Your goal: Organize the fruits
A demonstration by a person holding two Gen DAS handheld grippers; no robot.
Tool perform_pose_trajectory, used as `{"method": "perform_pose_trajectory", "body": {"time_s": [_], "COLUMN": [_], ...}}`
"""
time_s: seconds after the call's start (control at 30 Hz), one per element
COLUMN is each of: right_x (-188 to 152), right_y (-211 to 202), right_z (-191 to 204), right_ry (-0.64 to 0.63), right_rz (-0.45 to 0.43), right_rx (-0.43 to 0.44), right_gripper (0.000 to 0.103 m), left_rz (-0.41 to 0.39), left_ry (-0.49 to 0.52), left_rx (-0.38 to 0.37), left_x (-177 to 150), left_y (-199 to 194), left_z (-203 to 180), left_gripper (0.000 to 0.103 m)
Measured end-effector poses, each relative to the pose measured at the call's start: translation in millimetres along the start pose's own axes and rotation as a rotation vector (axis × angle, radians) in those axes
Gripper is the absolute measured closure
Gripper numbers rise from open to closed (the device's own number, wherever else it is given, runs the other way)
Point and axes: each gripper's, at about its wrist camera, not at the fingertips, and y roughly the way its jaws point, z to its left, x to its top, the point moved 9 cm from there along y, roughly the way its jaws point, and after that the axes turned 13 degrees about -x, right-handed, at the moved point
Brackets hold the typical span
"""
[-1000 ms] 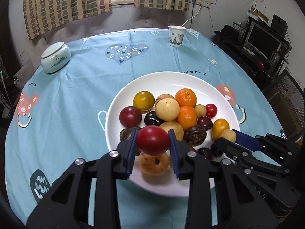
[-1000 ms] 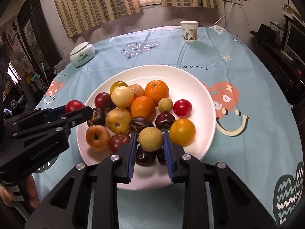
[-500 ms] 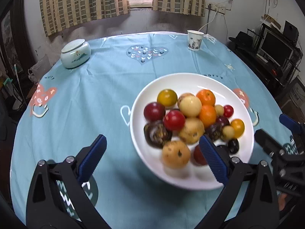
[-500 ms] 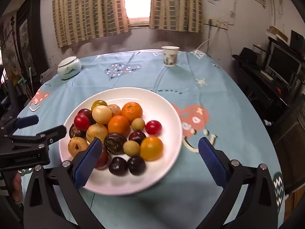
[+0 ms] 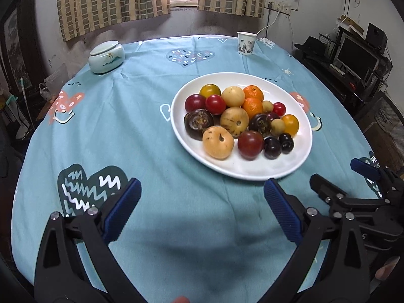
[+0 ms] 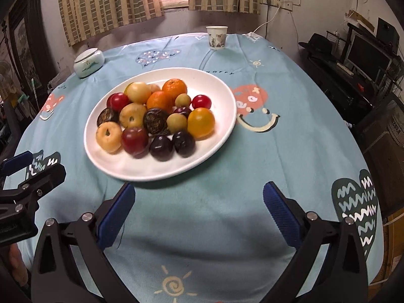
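A white plate (image 5: 255,170) holds several fruits: red tomatoes, oranges, yellow and dark round ones. It also shows in the right wrist view (image 6: 141,170). The red tomato (image 5: 215,104) lies among the fruits at the plate's far left. The small tan fruit (image 6: 176,123) lies mid-plate. My left gripper (image 5: 202,192) is open and empty over the cloth, near the plate's front edge. My right gripper (image 6: 198,195) is open and empty in front of the plate.
A round table with a light blue patterned cloth (image 5: 126,126). A lidded ceramic jar (image 5: 106,56) stands far left and a paper cup (image 5: 246,43) far right. A desk with a monitor (image 5: 358,58) stands beyond the table's right side.
Both grippers have opened, let the red tomato and the small tan fruit go onto the plate, and drawn back toward the table's near edge.
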Motion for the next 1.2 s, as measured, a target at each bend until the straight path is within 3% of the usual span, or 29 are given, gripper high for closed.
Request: {"method": "perform_pose_trajectory", "body": {"time_s": [0.4,1.2], "right_x": [-9,-10], "right_y": [-25,-30], "right_z": [11,13], "right_ry": [-0.026,-0.031], "right_rz": [-0.037,-0.043], "right_rx": [0.002,0.008], "right_gripper": [0.001,0.001], "left_rz": [-0.037,-0.055], "left_ry": [-0.007,-0.004], "left_rx": [-0.004,0.022], "left_x": [-6,-5], "left_y": [-24,-29], "left_z": [-2,0], "left_gripper": [0.004,0.004]}}
